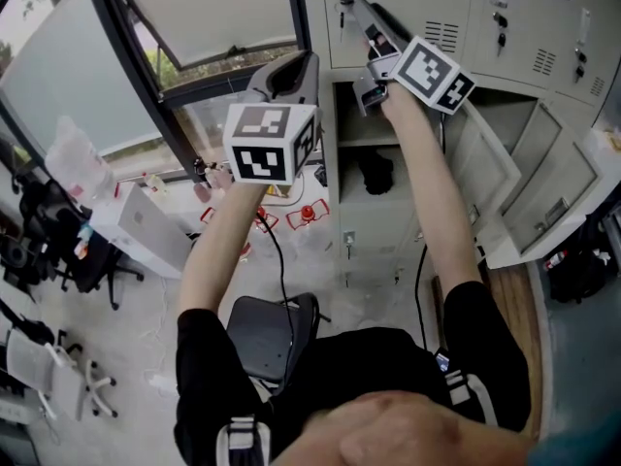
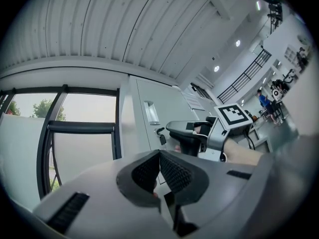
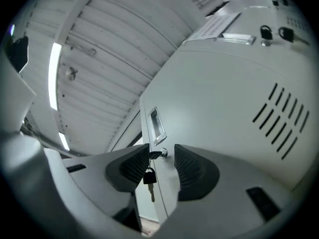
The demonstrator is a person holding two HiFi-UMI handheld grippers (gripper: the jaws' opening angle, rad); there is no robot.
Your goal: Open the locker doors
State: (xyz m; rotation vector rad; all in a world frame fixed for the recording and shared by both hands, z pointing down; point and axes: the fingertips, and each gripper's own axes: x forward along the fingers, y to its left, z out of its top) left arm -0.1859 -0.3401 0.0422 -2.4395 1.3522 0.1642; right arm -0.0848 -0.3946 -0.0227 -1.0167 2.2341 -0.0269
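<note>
**Locker door (image 3: 224, 93) closed, key between parted jaws**

Right gripper (image 3: 162, 159) is released, its pads standing on either side of the key (image 3: 157, 155) in the door's lock. A second key (image 3: 149, 179) dangles from the first. Just above the lock is the recessed handle (image 3: 156, 122), and vent slots (image 3: 279, 121) lie further across the door. Left gripper (image 2: 159, 158) is clenched on nothing, held up beside the right one, near the window (image 1: 213, 17). Below this top-row door, the head view shows lower locker doors (image 1: 490, 178) hanging open.
</note>
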